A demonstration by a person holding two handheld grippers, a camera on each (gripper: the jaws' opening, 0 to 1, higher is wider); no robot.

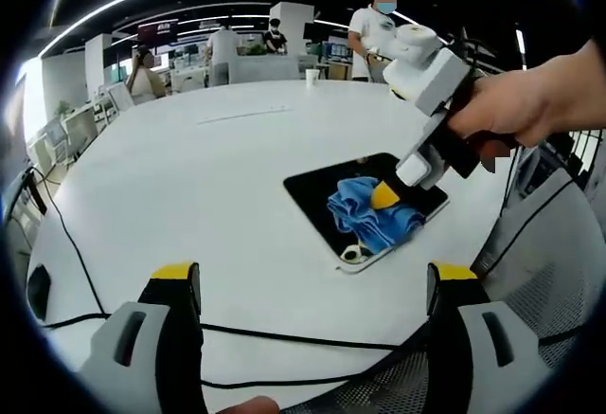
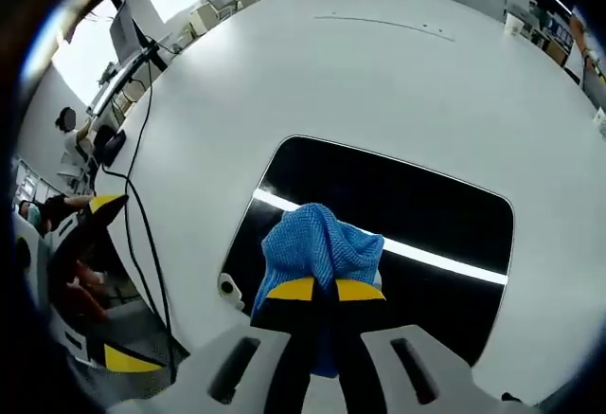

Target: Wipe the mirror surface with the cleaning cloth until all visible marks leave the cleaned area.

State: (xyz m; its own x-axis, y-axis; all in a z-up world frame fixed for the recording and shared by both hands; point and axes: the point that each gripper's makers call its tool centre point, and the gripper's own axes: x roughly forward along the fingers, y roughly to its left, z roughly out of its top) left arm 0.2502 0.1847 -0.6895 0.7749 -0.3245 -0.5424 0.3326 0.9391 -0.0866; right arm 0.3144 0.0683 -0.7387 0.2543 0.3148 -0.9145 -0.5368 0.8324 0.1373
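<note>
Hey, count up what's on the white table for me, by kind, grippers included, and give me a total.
Mirrors: 1, mirror
Cloths: 1, blue cloth on the mirror
Cups: 1, cup at the far edge
Cables: 1, black cable
Grippers: 2, left gripper, right gripper
Total: 6

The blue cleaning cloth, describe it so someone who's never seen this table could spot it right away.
On the big round white table lies a dark rectangular mirror with rounded corners. On its near part sits the bunched blue woven cleaning cloth, pinched by the yellow-tipped right gripper. It is the one soft, brightly coloured thing on the dark glass.
</note>
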